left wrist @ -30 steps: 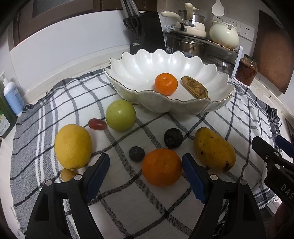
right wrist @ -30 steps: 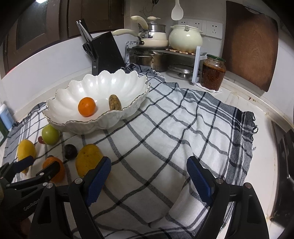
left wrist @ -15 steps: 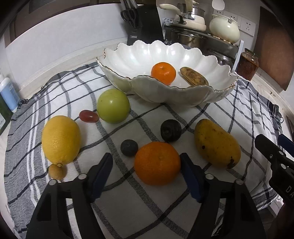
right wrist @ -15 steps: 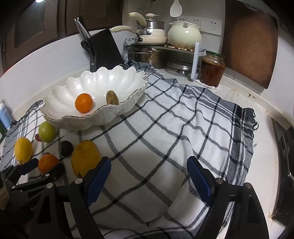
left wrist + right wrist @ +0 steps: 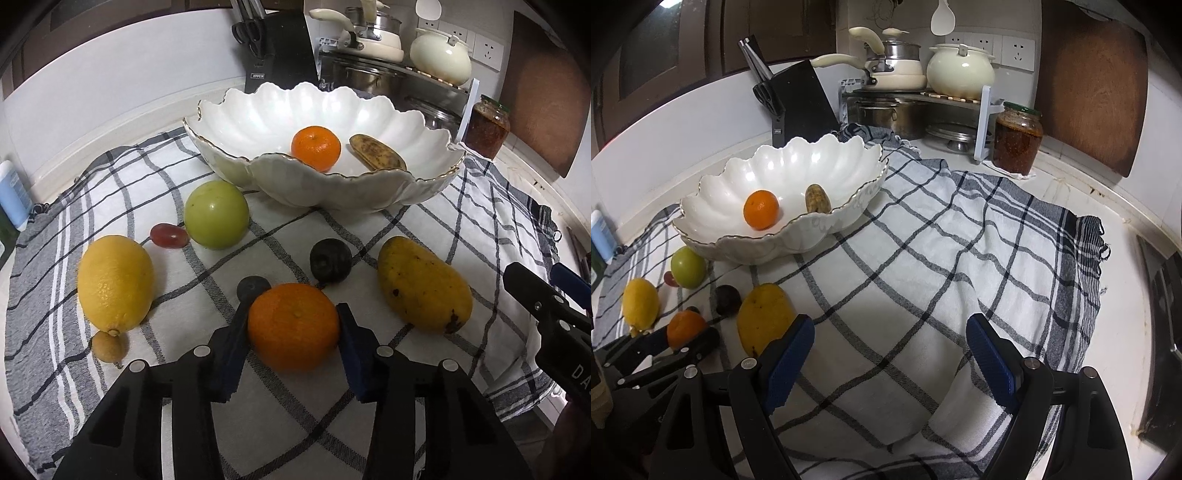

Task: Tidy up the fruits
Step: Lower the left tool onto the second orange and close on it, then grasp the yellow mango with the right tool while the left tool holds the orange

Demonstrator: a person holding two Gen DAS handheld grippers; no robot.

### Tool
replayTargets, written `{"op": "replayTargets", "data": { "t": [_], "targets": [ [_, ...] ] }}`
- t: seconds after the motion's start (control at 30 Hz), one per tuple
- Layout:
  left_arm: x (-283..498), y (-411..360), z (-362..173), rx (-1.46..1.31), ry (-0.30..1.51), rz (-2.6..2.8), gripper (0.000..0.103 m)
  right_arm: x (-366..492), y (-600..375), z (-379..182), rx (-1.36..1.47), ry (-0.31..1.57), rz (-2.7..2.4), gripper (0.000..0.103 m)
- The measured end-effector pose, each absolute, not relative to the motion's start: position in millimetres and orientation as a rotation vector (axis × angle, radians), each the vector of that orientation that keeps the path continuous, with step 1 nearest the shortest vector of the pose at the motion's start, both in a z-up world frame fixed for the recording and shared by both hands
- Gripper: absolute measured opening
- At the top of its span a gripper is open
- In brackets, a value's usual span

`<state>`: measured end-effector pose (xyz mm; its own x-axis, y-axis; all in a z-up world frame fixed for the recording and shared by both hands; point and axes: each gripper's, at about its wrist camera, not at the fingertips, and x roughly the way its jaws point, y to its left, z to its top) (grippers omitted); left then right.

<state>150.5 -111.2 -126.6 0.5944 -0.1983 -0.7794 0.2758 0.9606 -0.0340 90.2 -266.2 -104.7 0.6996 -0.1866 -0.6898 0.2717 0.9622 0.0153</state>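
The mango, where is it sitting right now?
In the left wrist view the mango lies on the checked cloth, right of the orange between the left gripper's closing jaws, in front of the white bowl.

White scalloped bowl (image 5: pixel 258 118) w/ gold rim holds a small orange (image 5: pixel 316 148) & a brown-spotted banana-like piece (image 5: pixel 376 157), hard to ID. On checked cloth (image 5: pixel 461 229) in front: big orange (image 5: pixel 293 326) nearest, yellow mango (image 5: pixel 423 284) at right, lemon (image 5: pixel 115 282) at left, green apple (image 5: pixel 216 214), red grape (image 5: pixel 169 236) touching it, two dark round fruits (image 5: pixel 330 260), small tan fruit (image 5: pixel 108 346) by lemon.
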Motion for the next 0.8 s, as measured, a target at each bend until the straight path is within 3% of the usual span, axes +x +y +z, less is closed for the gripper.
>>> {"op": "replayTargets", "data": {
  "t": [0.8],
  "targets": [
    [145.6, -51.3, -112.1, 0.039, 0.874, -0.182, 0.044, 126.5, -206.9, -118.9, 0.054, 0.787, -0.092, 0.085]
  ]
}}
